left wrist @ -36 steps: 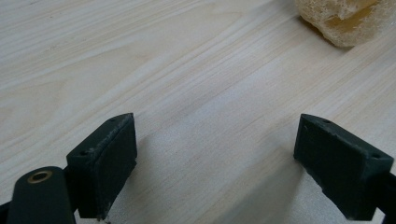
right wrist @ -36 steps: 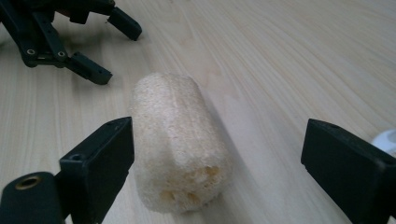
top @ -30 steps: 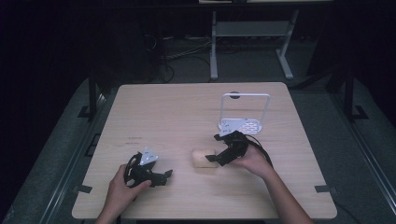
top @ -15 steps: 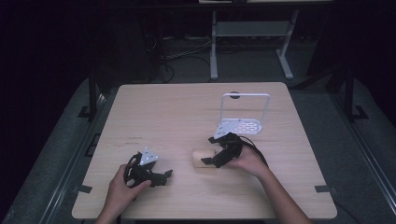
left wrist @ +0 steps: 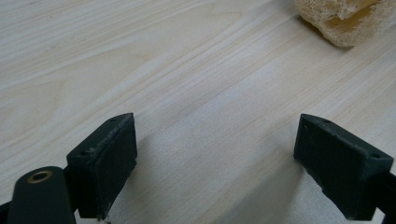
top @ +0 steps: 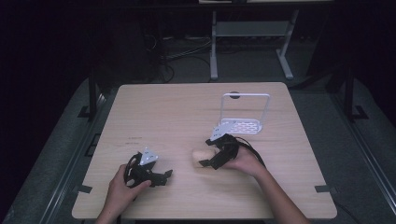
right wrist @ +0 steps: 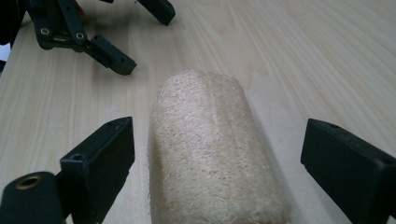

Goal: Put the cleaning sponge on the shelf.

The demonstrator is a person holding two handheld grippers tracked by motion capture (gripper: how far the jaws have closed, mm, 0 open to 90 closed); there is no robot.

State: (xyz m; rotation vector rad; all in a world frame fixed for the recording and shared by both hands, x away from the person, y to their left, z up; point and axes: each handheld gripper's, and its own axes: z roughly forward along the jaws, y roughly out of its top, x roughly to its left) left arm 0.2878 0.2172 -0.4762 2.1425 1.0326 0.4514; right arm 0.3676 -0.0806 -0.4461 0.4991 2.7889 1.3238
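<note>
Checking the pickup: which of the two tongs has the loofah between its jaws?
The right tongs: the loofah lies between its open jaws, not yet squeezed. The left tongs are open over bare table, with the loofah off at the view's corner.

1. No text can be read in any view.
2. The table (top: 187, 112) bears a small dark printed mark near its left edge, seen in the high view; too small to read.
3. The loofah (right wrist: 210, 154), the rack (top: 243, 125), and the left gripper (left wrist: 215, 172) and right gripper (right wrist: 219, 177) carry no label, brand or number.
</note>
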